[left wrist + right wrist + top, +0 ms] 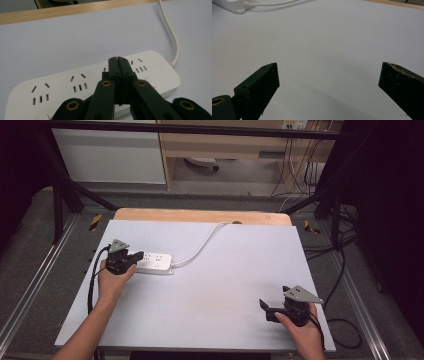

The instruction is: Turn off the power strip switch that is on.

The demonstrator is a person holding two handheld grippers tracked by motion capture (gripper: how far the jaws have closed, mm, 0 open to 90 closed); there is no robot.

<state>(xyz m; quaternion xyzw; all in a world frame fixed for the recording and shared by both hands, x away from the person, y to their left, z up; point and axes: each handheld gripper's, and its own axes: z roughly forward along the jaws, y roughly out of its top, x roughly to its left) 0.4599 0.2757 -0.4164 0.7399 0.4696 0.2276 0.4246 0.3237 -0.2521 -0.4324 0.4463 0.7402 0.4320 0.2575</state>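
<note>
High view shows a white power strip [155,262] lying flat at the left of the frame on a pale table [220,285], its white cord [200,247] curving up toward the table's far wooden edge. The left gripper [131,257] sits at the strip's left end, held by the left hand [112,282], while the right gripper [267,310] rests low at the lower right, well apart from the strip. In the left gripper view the jaws are pressed tight together with nothing between them, their tips hanging over the strip [95,82] near its round switch [150,81] at the cord end; whether the tips touch the plastic I cannot tell. All the sockets seen there are bare, with no plug seated. In the right gripper view the jaws stand wide apart over bare table [324,50], holding nothing, with a corner of the strip [232,5] and its cord [272,3] at the upper left. My judgement is that the work is at an early stage: the closed left tips look set to press or nudge the strip, perhaps its switch, and that contact remains to be made or confirmed. The right side has no part yet.
</note>
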